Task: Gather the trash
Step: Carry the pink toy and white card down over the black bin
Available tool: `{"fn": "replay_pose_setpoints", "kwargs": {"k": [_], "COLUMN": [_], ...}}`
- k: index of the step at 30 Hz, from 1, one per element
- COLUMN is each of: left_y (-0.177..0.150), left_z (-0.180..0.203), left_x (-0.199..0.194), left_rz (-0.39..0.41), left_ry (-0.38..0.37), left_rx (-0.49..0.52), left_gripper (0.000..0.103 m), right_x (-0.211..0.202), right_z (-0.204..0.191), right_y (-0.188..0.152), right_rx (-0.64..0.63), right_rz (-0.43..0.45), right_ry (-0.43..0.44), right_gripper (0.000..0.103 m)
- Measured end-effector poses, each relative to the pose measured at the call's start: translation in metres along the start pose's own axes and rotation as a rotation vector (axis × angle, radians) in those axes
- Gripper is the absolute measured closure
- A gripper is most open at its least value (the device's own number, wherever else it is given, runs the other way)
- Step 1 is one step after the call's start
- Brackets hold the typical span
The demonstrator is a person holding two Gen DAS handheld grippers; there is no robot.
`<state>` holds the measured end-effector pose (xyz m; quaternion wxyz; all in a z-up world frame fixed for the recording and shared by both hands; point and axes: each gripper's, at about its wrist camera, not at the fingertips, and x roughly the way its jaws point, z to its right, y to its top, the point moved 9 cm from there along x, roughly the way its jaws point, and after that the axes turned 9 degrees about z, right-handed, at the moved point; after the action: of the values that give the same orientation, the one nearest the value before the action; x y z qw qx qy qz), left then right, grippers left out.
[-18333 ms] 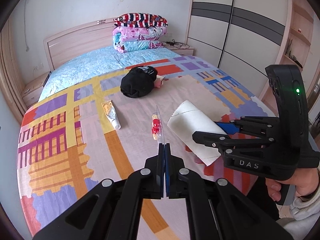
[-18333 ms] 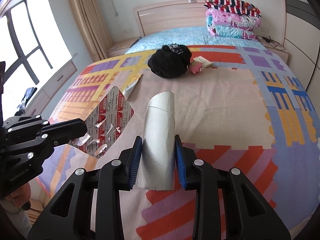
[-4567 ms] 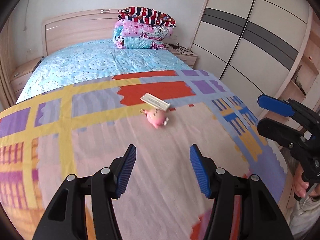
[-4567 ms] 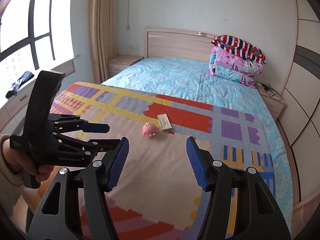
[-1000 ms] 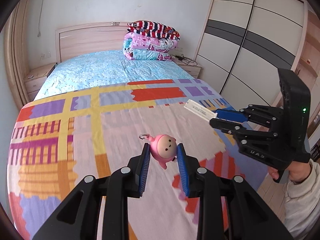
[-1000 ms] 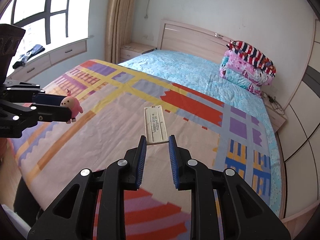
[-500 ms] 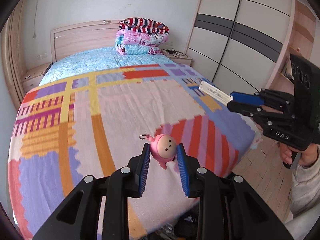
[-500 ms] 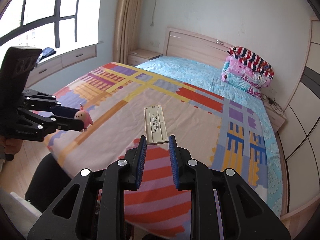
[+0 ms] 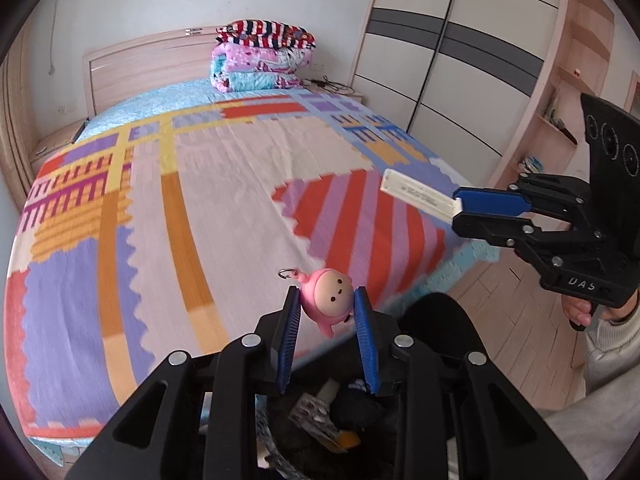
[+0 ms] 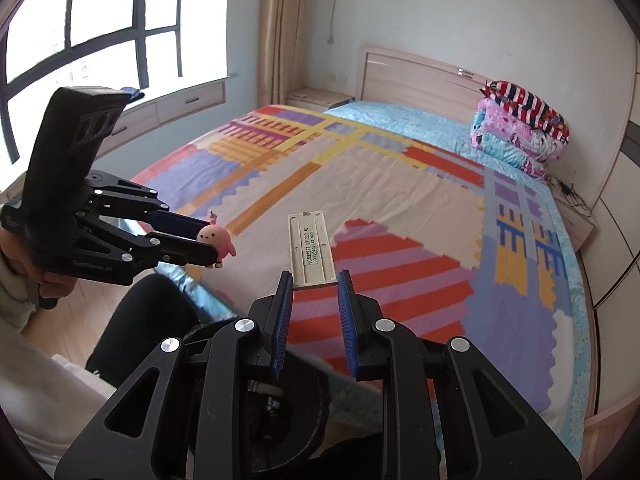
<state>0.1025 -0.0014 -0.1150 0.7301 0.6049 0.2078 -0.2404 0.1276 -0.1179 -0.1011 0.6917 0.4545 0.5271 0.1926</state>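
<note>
The bed (image 9: 208, 184) filled most of both views, spread with a patchwork blanket (image 10: 400, 216) of purple, orange, yellow and red blocks. At its head a stack of folded quilts (image 9: 262, 56) sat against the wooden headboard (image 10: 420, 76). A wardrobe (image 9: 448, 52) with grey bands stood along one side, a big window (image 10: 92, 28) along the other.

Off the foot of the bed, low in the left wrist view, there was a dark bin (image 9: 320, 428) with bits of rubbish already in it, a blister pack (image 9: 314, 414) among them; the rest was too shadowed to name.

Now the grippers. The left gripper (image 9: 327, 312) was clamped on a pink doll keychain (image 9: 326, 300), blue pads pressing both sides of its round head, metal ring poking out up and to the left. It hung in the air just past the blanket's edge, above the bin. The right gripper (image 10: 313, 286) was pinching a flat white plastic strip (image 10: 312, 250) by its near end, the pads squeezing its long edges, the printed label facing up and the far end sticking out over the blanket. From the left wrist view that strip (image 9: 418, 196) jutted leftward from the blue pads, clear of the bedding. A hand (image 9: 578, 314) in a pale sleeve gripped the handle.
</note>
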Motion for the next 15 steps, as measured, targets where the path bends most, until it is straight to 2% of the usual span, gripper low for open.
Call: {"fn": "replay_pose_setpoints", "kwargs": {"k": [3, 15], "left_y": [-0.015, -0.103], "left_z": [0.006, 0.015], "left_x": [-0.001, 0.035], "left_rz": [-0.017, -0.204], "left_ry": [-0.017, -0.067], "left_rx": [-0.005, -0.063], "left_gripper": [0.076, 0.076], "right_x": [0.001, 0.021], "right_z": [-0.006, -0.036], "right_y": [-0.013, -0.093], "right_rx": [0.017, 0.082], "right_rz": [-0.023, -0.188], "right_ry": [0.011, 0.077], "right_gripper": [0.08, 0.08]}}
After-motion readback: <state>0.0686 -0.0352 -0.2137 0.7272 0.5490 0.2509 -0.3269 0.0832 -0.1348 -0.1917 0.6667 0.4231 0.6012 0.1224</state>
